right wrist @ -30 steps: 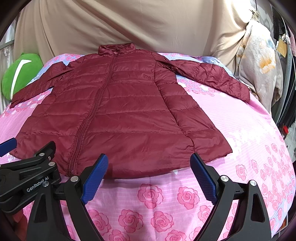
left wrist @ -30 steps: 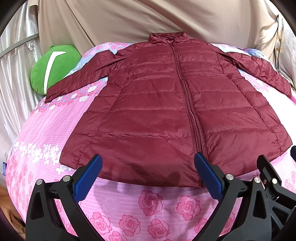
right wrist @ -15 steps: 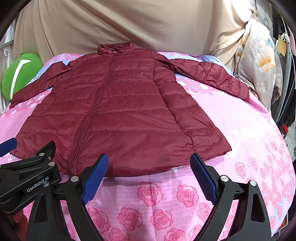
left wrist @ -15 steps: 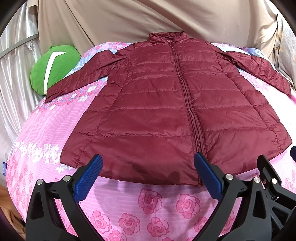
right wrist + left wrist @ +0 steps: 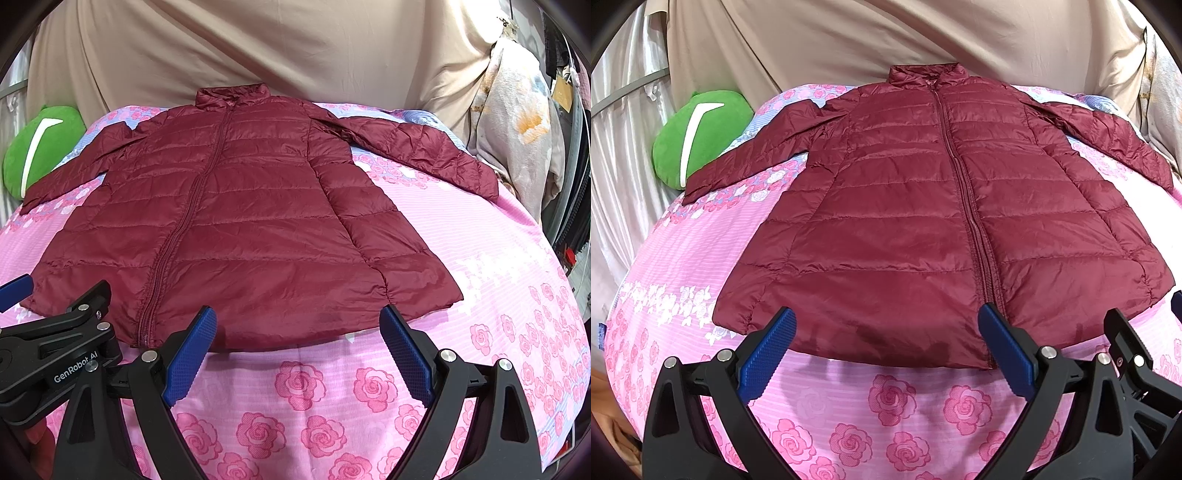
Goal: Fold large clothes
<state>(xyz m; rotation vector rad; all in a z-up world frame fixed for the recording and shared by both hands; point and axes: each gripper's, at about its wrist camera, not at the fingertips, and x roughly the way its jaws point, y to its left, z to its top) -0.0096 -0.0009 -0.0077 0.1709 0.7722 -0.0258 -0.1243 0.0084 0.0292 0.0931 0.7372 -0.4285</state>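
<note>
Currently the maroon quilted jacket (image 5: 923, 229) lies flat, front up and zipped, on the pink rose-print bedsheet (image 5: 886, 413), collar toward the beige backdrop cloth (image 5: 886, 33) and hem toward both cameras. Both sleeves are spread outward: one reaches toward the green plush cushion (image 5: 698, 136), the other toward the floral fabric hanging (image 5: 517, 122) at the bed's far right side. Left gripper (image 5: 886, 350): jaws spread wide, holding nothing, poised just short of the hem, its blue pads (image 5: 768, 354) framing the hem section left of the zipper (image 5: 964, 206). Right gripper (image 5: 299, 354): likewise wide apart and empty, hovering over bare sheet just in front of the hem right of the zipper; contact between pads and fabric cannot be confirmed. Each gripper's black body shows at the edge of the other's view, so the two sit side by side. Jacket fabric shows light wrinkling, no folds made.
</note>
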